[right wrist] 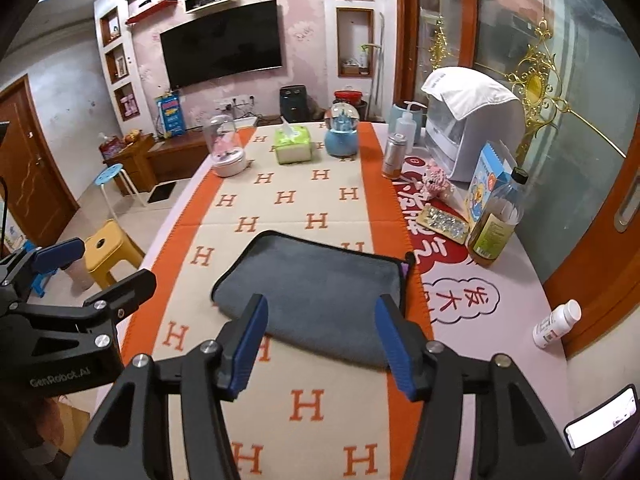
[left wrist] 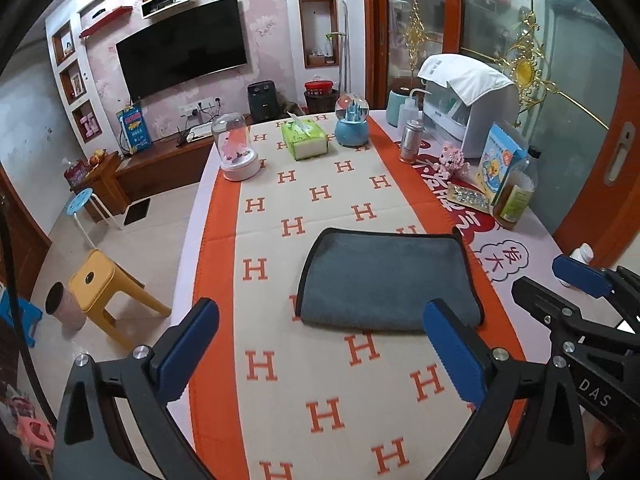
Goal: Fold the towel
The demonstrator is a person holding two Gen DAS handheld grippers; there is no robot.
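A grey towel with a black hem lies folded in a flat rectangle on the orange and cream table runner. It also shows in the right wrist view. My left gripper is open and empty, held above the runner just short of the towel's near edge. My right gripper is open and empty, hovering over the towel's near edge. Each gripper shows at the side of the other's view.
At the table's far end stand a glass dome lamp, a green tissue box and a snow globe. Bottles, a box and an appliance line the right side. A white pill bottle lies near the right edge. Stools stand left.
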